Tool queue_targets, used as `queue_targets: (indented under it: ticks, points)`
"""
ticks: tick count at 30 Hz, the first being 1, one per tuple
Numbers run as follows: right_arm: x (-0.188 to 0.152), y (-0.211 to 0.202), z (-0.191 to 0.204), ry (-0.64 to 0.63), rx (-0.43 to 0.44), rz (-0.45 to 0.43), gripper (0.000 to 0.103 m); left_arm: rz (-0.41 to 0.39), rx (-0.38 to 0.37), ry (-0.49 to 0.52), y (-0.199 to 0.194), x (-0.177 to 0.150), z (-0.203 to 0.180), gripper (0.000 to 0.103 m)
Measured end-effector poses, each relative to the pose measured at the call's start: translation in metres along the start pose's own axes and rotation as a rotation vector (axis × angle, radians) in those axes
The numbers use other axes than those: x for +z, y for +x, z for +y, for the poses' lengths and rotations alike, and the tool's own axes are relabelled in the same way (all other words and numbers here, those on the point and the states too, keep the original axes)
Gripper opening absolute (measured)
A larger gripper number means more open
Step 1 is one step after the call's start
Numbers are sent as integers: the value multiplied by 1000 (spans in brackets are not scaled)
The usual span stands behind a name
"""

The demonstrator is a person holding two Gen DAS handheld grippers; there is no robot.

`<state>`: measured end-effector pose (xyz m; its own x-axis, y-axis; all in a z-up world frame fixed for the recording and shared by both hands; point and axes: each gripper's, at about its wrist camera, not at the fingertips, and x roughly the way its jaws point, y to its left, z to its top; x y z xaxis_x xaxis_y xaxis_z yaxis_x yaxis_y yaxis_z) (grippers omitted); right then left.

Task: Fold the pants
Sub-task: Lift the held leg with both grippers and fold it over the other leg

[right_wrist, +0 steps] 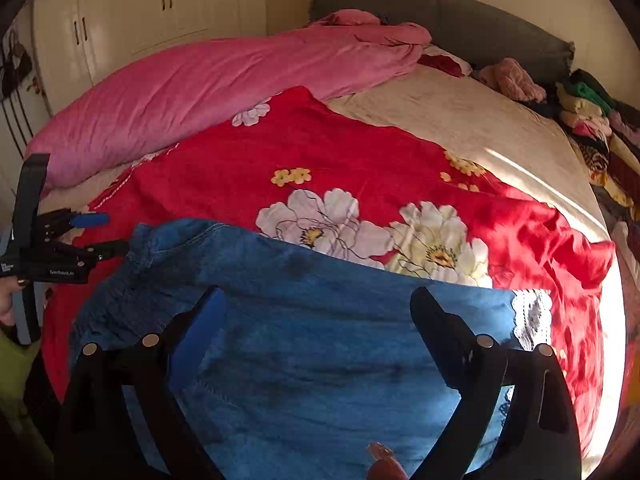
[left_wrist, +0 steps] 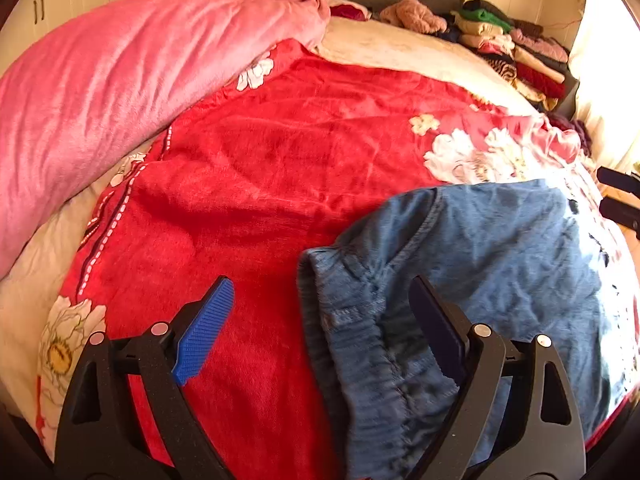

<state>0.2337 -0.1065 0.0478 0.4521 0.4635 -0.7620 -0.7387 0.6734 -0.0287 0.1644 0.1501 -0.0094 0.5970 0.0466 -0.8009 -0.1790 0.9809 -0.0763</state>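
Note:
Blue denim pants (left_wrist: 480,264) lie on a red flowered blanket (left_wrist: 260,168) on the bed, with the elastic waistband (left_wrist: 320,320) toward the left. My left gripper (left_wrist: 320,304) is open, its jaws straddling the waistband edge just above the cloth. In the right wrist view the pants (right_wrist: 320,340) spread across the front, and my right gripper (right_wrist: 316,308) is open above their middle, holding nothing. The left gripper (right_wrist: 100,236) shows there at the waistband end, open. A white lace hem (right_wrist: 532,316) marks the right end of the pants.
A long pink duvet roll (left_wrist: 120,80) lies along the left side of the bed. A stack of folded clothes (left_wrist: 520,52) sits at the far right by the grey headboard (right_wrist: 440,16). White wardrobes (right_wrist: 140,12) stand behind. Beige sheet (right_wrist: 460,128) covers the far bed.

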Motion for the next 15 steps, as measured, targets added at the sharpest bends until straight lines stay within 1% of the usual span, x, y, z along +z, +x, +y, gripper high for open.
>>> queue_targets:
  ticks: [4, 6, 9, 10, 11, 13, 14, 15]
  points:
    - [8, 34, 17, -48, 9, 50, 93, 32, -7, 7, 20, 6, 3, 82]
    - [10, 50, 23, -78, -6, 71, 93, 49, -12, 12, 31, 9, 2, 82]
    - [12, 74, 26, -108, -43, 112, 93, 53, -21, 21, 39, 13, -1, 82]
    - [12, 81, 25, -104, -45, 127, 93, 58, -24, 27, 43, 14, -3, 80]
    - [12, 87, 23, -97, -51, 137, 93, 62, -27, 33, 46, 14, -4, 75]
    - [12, 95, 21, -91, -65, 151, 93, 79, -49, 45, 53, 13, -7, 37]
    - [12, 98, 21, -92, -73, 154, 93, 70, -51, 45, 54, 12, -8, 37]
    - [12, 100, 20, -93, -77, 157, 93, 53, -52, 51, 52, 11, -9, 31]
